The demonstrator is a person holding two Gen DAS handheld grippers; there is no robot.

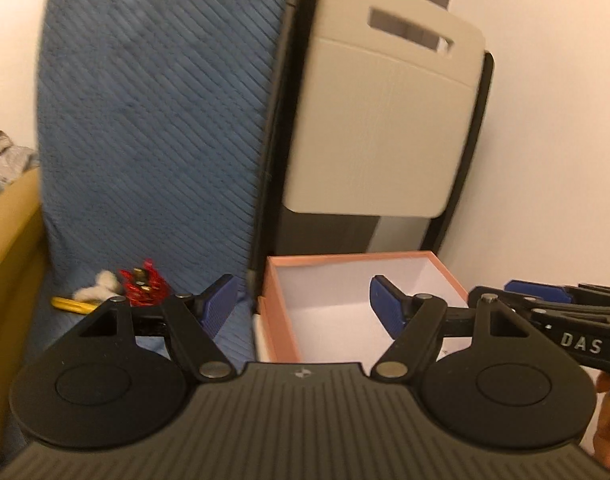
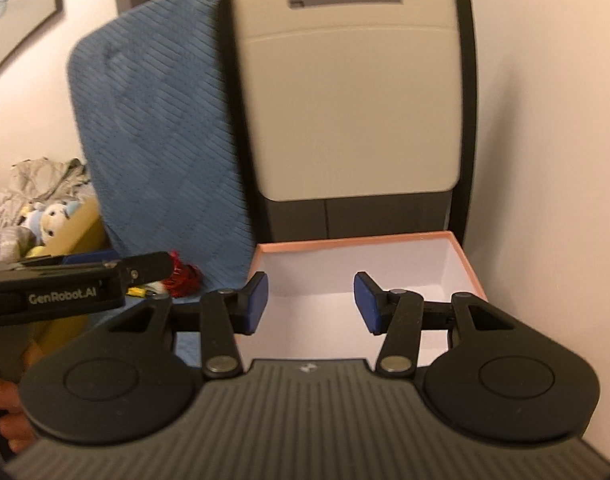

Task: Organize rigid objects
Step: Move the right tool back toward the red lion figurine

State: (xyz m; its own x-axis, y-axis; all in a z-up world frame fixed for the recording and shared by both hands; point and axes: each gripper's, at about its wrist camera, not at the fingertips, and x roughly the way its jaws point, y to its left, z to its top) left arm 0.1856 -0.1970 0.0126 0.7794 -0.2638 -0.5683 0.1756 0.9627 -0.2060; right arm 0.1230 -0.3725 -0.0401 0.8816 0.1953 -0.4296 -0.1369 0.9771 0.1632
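Box [image 2: 461, 264] sits open beyond empty right hand-held gripper [image 2: 311, 300].

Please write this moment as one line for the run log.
left gripper: open, empty | right gripper: open, empty | pink box: nothing visible inside | red item: on blue cloth

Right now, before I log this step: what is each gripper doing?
Left gripper: open, holding nothing.
Right gripper: open, holding nothing, above the pink box.
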